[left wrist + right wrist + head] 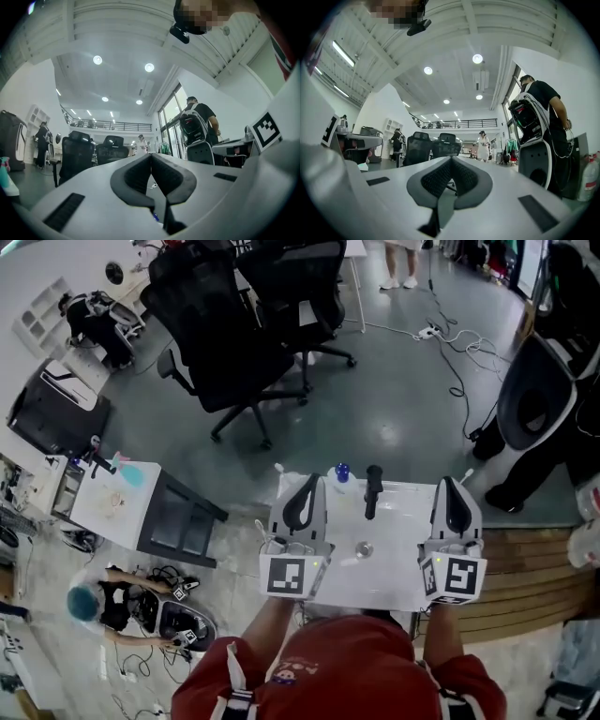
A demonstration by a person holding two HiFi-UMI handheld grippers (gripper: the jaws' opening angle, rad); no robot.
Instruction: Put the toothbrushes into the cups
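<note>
Both grippers are held level over a small white table, side by side and well apart, with their jaws pointing away from the person. The left gripper is closed: in its own view the two dark ribbed pads meet at the tips with nothing between them, and a speck of blue shows through the narrow slit lower down. The right gripper is closed too, its pads pressed together on nothing. Toothbrushes are hard to make out. In the head view a thin pale stick juts from the table's far left corner, its long axis running away from the person and slightly left. A second one pokes out beyond the right gripper, leaning right. Both are too small to be sure of. The table under each gripper is hidden by the gripper bodies and their marker cubes, so cups cannot be picked out. Between the grippers stands a dark upright post, just beside a small blue item at the far edge, and nearer the person lies a small round metal piece. The gripper views look out level across the room at black office chairs, not at the tabletop.
</note>
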